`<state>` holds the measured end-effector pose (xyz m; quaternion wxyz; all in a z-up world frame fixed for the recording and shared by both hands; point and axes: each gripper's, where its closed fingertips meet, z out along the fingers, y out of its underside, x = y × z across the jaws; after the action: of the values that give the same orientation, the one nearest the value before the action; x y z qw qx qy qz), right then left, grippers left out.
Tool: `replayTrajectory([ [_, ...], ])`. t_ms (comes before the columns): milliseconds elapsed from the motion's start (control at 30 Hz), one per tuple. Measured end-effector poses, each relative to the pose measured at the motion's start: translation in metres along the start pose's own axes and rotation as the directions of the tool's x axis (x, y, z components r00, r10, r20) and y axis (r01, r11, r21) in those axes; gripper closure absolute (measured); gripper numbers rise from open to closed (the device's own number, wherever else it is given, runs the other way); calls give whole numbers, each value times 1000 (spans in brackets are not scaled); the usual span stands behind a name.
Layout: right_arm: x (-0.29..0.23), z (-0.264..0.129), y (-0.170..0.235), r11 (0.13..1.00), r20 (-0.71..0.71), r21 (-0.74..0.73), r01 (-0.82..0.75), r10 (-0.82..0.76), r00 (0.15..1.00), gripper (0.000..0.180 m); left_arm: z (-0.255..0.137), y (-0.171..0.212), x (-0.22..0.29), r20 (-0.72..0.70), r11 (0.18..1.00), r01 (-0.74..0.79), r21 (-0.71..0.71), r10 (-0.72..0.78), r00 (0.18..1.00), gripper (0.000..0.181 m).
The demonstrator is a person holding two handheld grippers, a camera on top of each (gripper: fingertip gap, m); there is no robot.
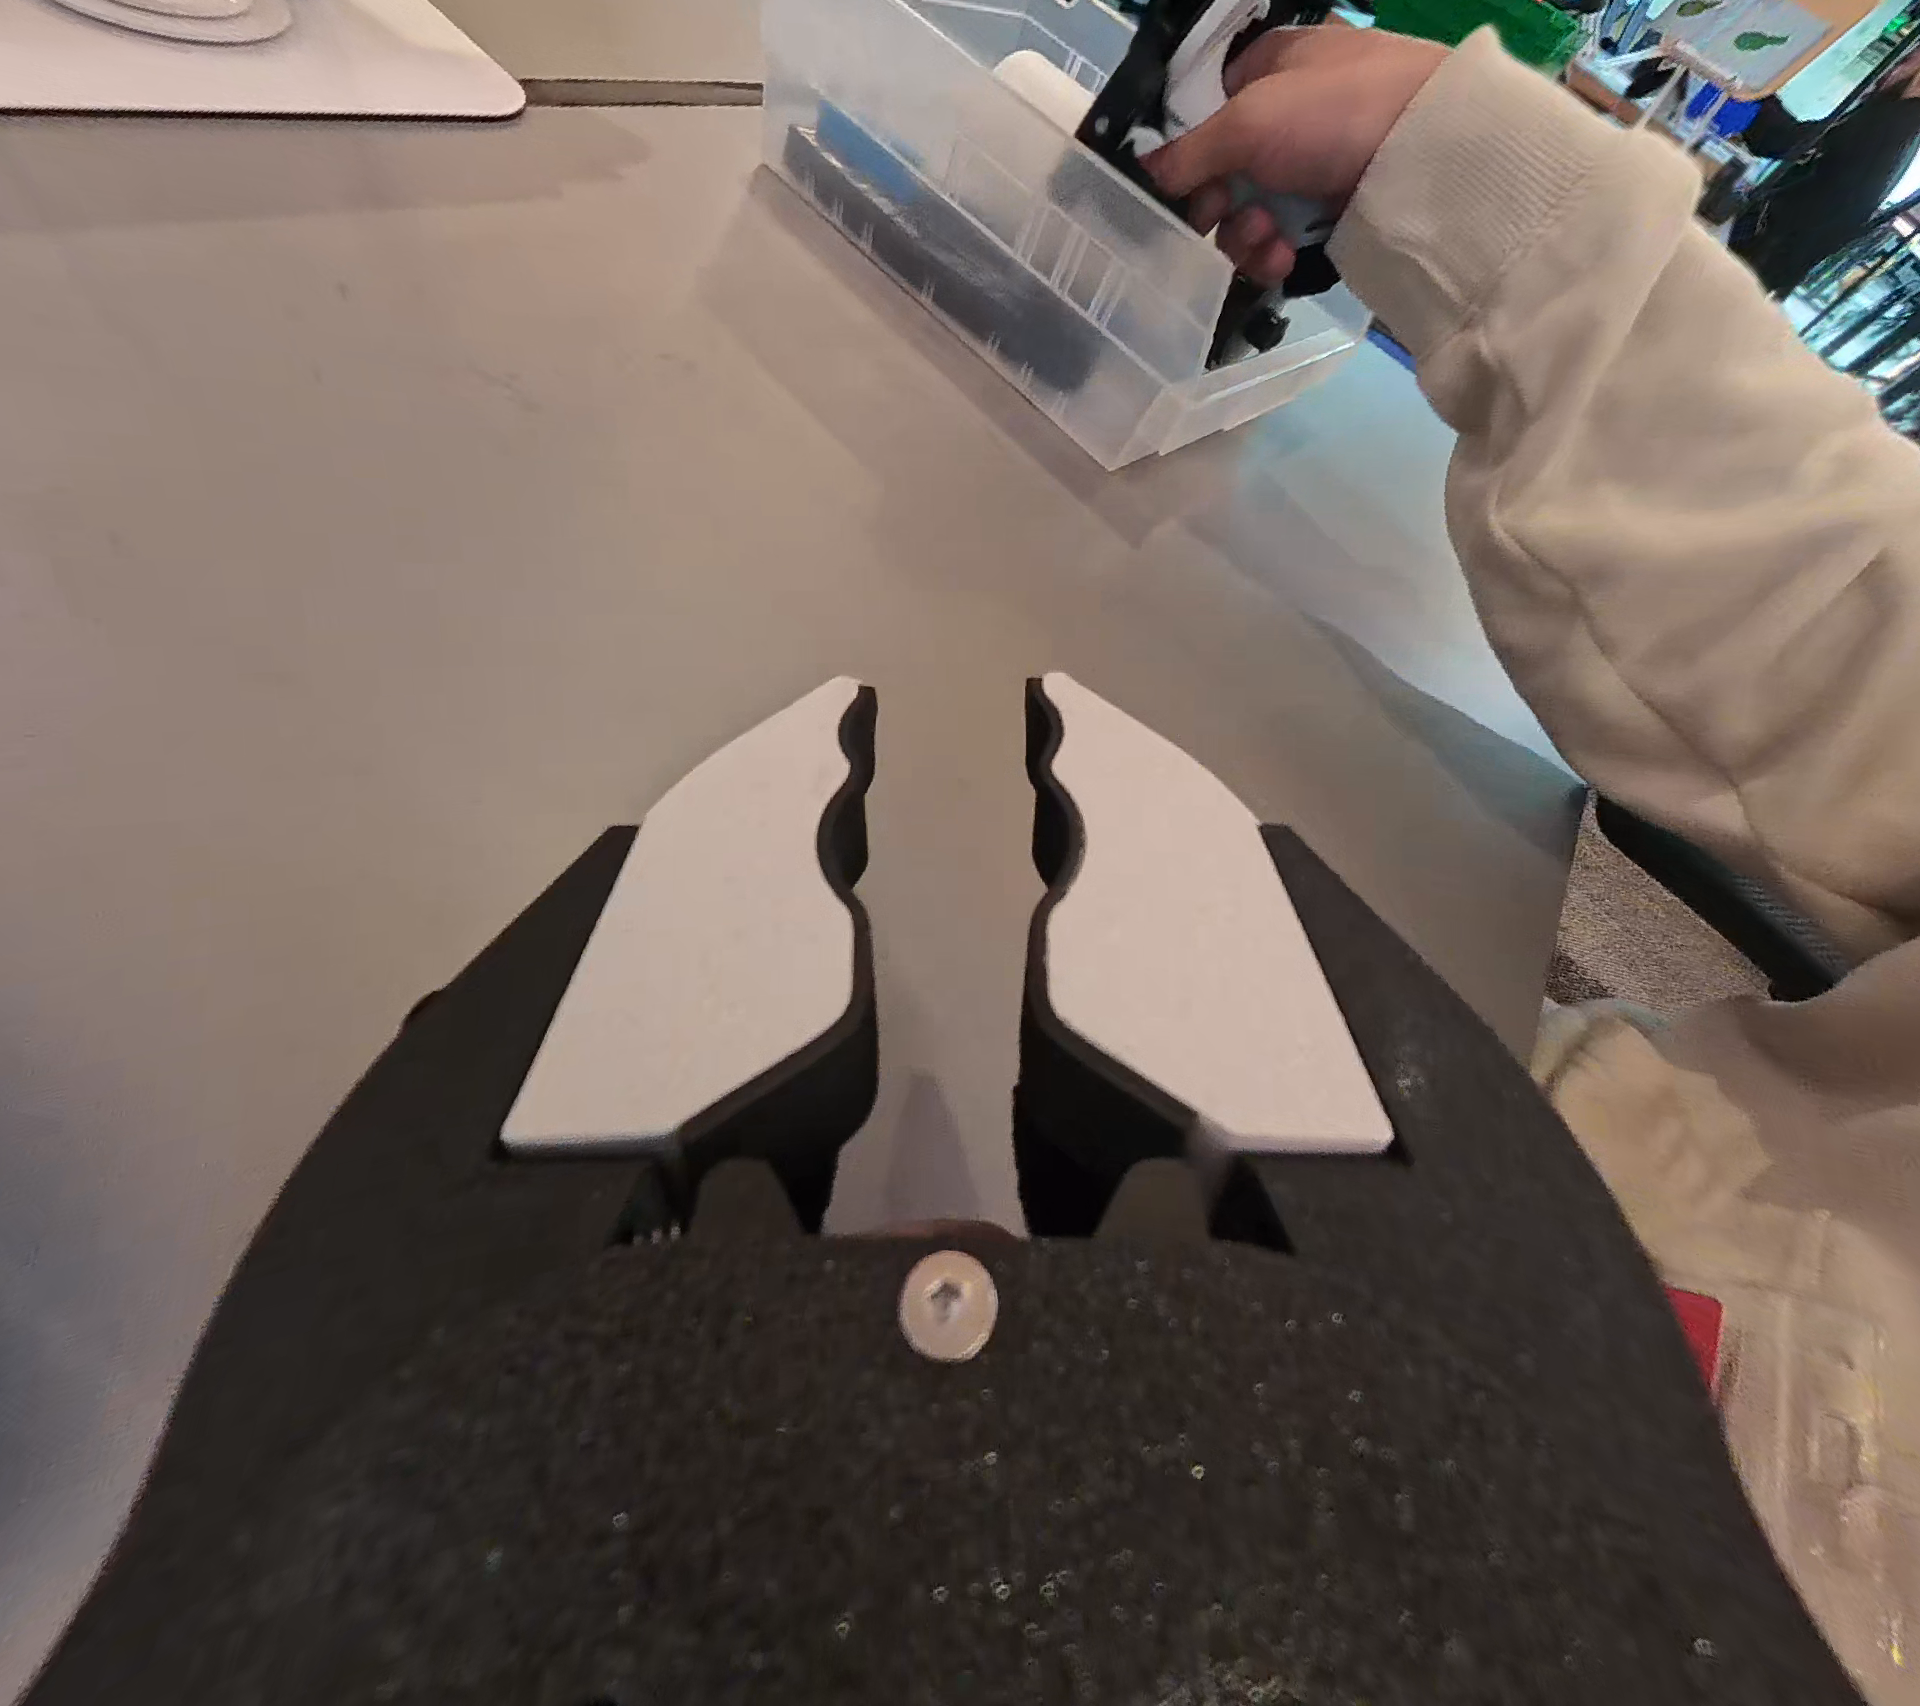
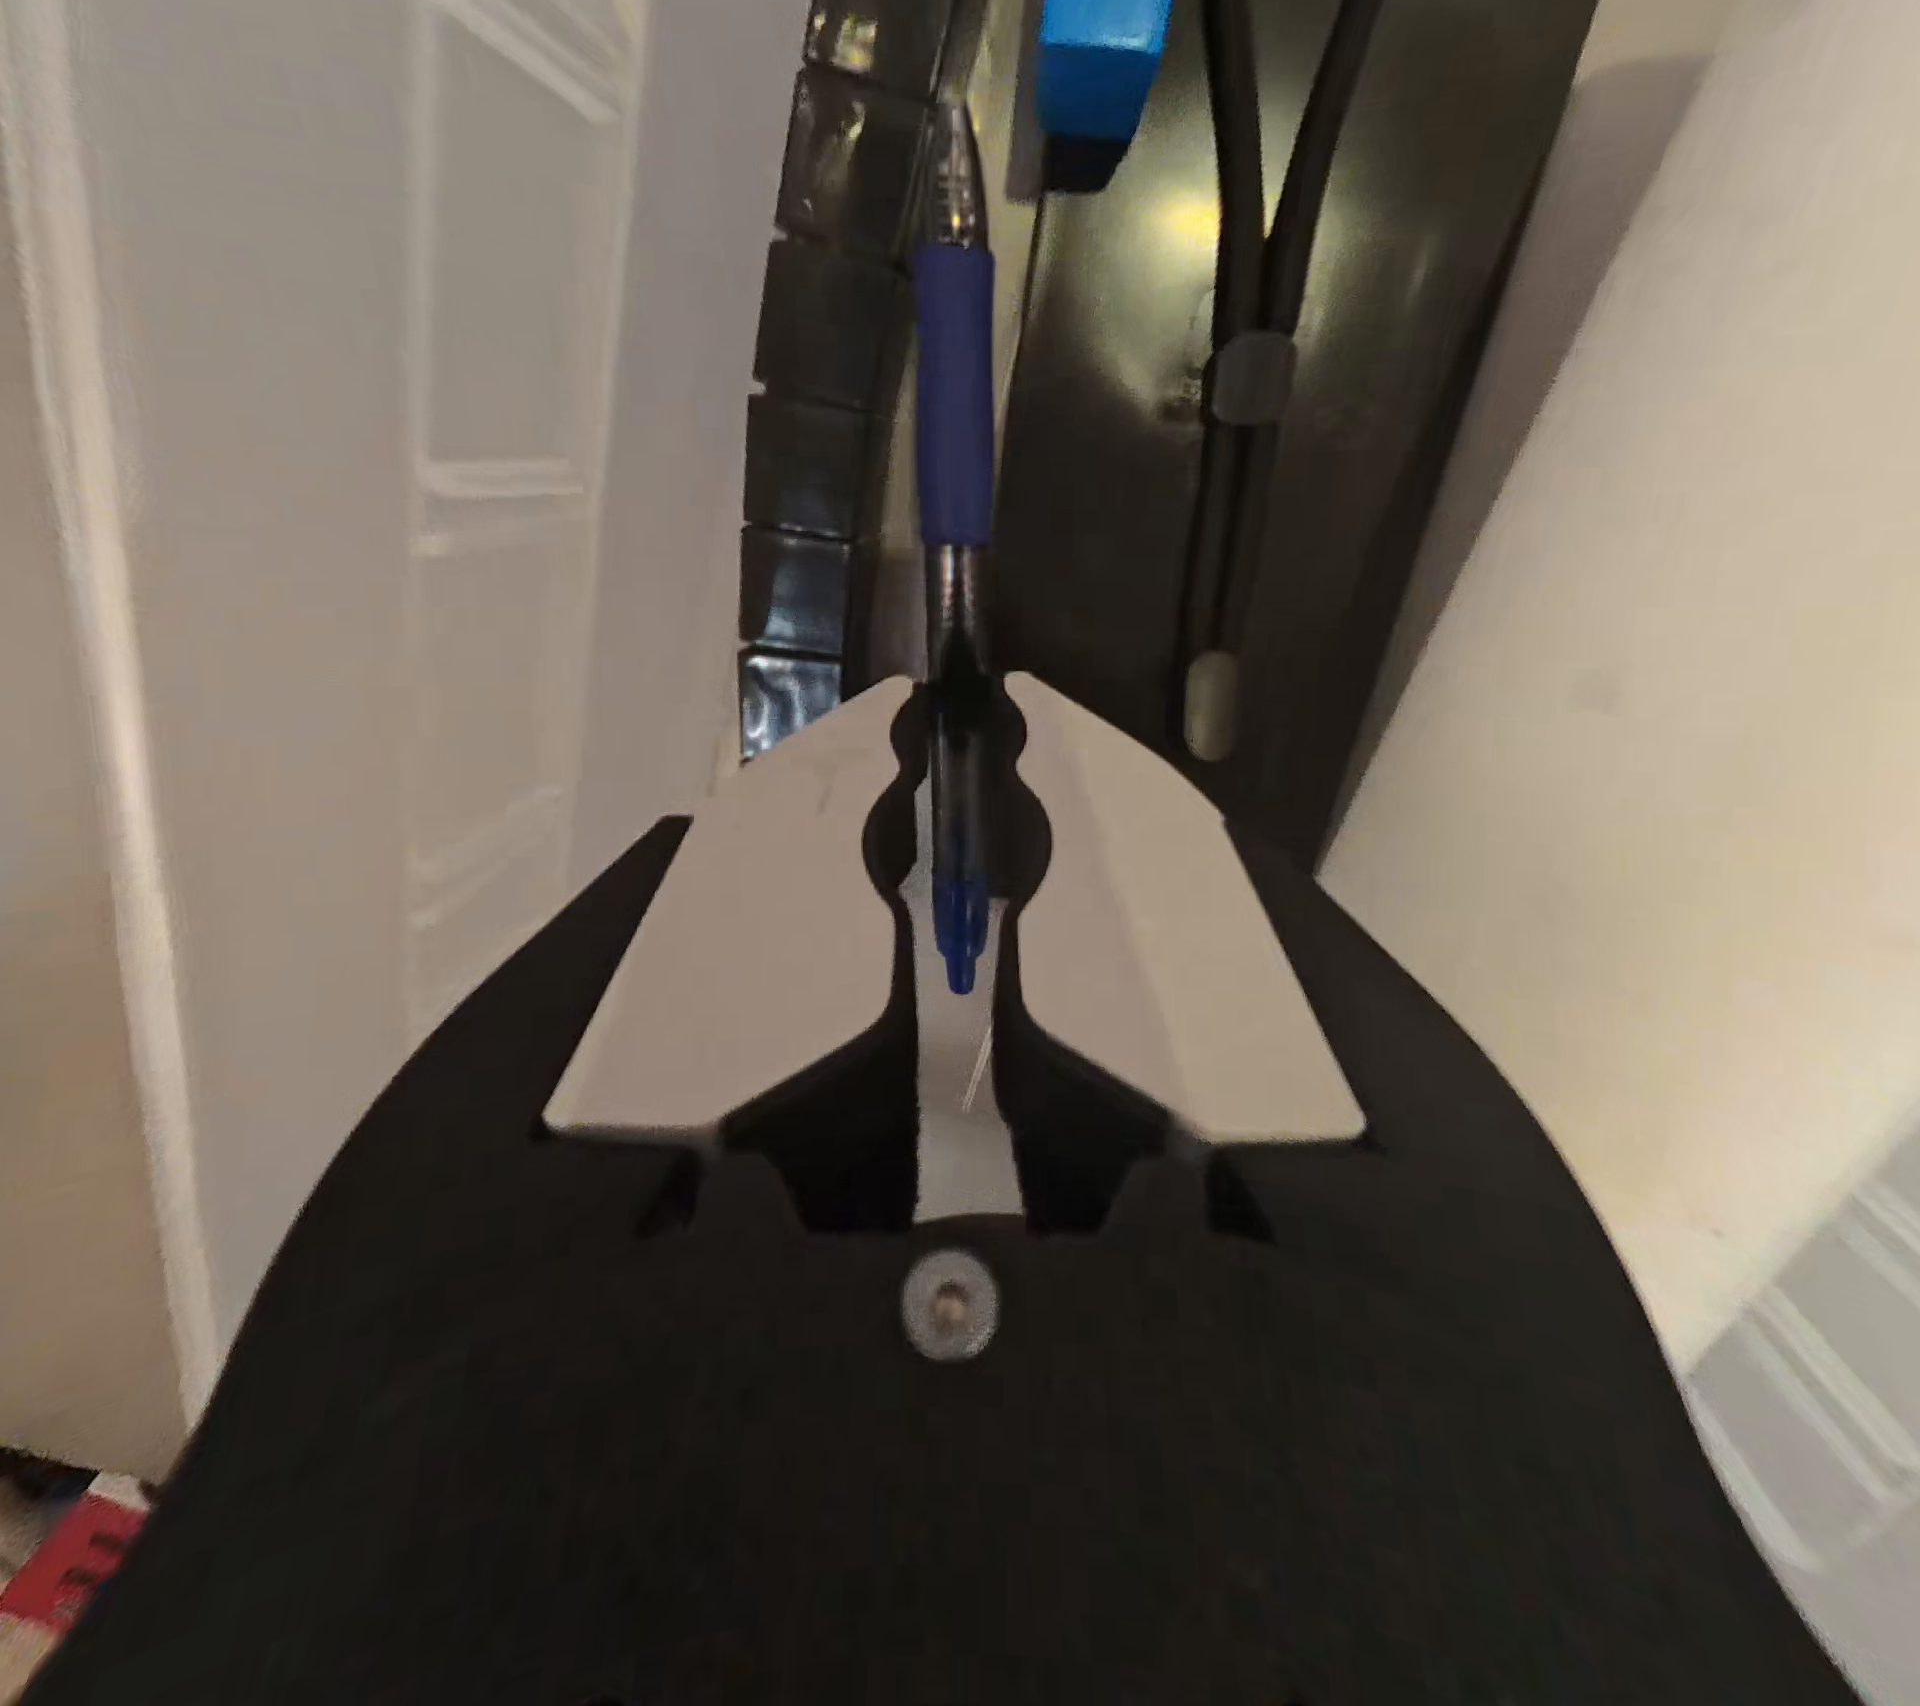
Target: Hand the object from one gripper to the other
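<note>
- Right wrist view: right gripper (image 2: 961, 700) fingers are pinching the blue pen (image 2: 954, 409) near its clicker end, inside the clear bin (image 1: 1039, 222), barrel sticking forward for the handover.
- Left gripper (image 1: 951, 690) is waiting over the bench (image 1: 416, 513), fingers partly open and holding nothing.

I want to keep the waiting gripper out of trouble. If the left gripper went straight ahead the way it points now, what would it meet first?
Probably only the bare grey table: the open left gripper aims at it, the clear bin off to the right. Depth is unclear.

Grey table (image 1: 416, 461): clear plastic bin (image 1: 1039, 222), white board (image 1: 312, 56) resting on top.
</note>
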<state>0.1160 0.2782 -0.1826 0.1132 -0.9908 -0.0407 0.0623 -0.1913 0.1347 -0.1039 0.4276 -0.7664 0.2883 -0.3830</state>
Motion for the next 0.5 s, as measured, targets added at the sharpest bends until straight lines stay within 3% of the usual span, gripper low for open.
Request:
replayTrajectory([
  [267,0,10,-4,999,23,1,-40,40,999,169,-3,2,-1,-28,1000,27,-9,-28,999,154],
  [333,-4,3,-4,999,49,22,-41,40,998,153,-5,3,-2,-25,1000,25,-14,-25,999,154],
  [400,-7,-18,-3,994,14,110,-6,5,1000,147,-8,1,-2,-24,1000,24,-4,-24,999,154],
  [500,-43,-71,-7,899,-26,418,127,-128,991,146,-14,-3,-1,-18,1000,14,25,-14,1000,149],
])
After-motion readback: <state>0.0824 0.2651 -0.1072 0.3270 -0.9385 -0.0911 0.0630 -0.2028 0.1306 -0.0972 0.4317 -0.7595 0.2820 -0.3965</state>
